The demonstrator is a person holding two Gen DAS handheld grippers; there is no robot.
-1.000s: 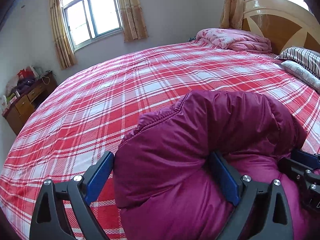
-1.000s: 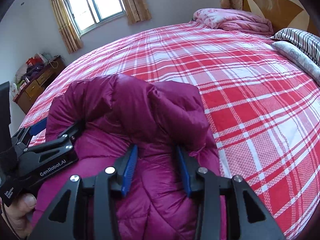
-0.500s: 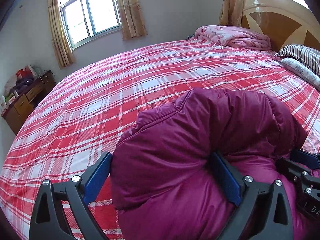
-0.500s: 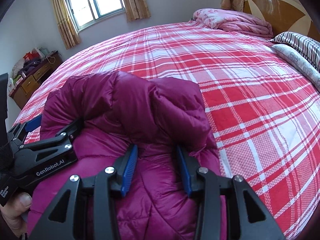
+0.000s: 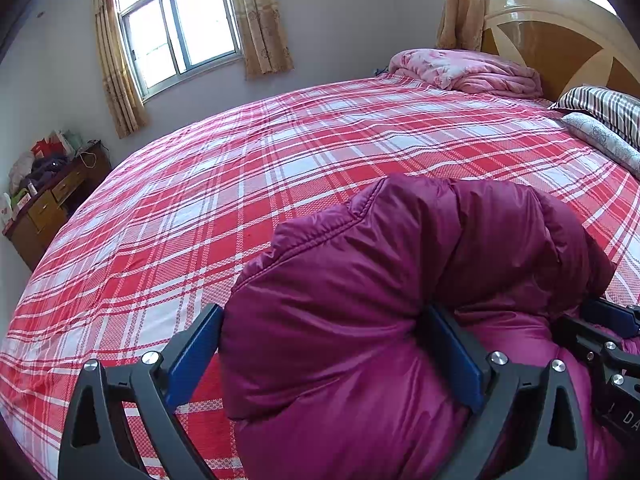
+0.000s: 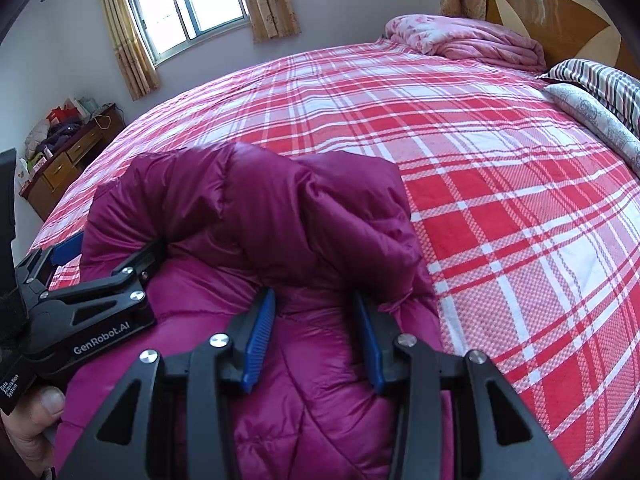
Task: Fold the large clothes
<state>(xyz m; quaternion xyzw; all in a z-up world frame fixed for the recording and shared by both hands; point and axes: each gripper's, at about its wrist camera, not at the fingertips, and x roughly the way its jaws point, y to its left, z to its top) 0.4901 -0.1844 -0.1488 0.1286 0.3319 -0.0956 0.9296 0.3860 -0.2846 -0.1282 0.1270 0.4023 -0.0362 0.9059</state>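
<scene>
A magenta puffer jacket (image 5: 400, 280) lies bunched and partly folded on the red plaid bed (image 5: 240, 184). My left gripper (image 5: 324, 344) has its jaws wide apart around a thick folded roll of the jacket, which fills the gap. My right gripper (image 6: 314, 320) stands half open, its blue pads (image 6: 260, 332) on the jacket (image 6: 260, 208) just below the folded-over edge. The left gripper also shows in the right wrist view (image 6: 100, 276), held by a hand at the jacket's left side. The right gripper's tip shows in the left wrist view (image 5: 604, 332).
A pink quilt (image 5: 464, 70) lies folded at the bed's far end by the wooden headboard (image 5: 560, 40). Striped and patterned pillows (image 5: 600, 120) lie at the right. A wooden dresser (image 5: 44, 208) with clutter stands left, under a curtained window (image 5: 180, 28).
Both cameras have shifted slightly back and up. The jacket's folded roll stays between the left jaws; neither gripper's opening has visibly changed.
</scene>
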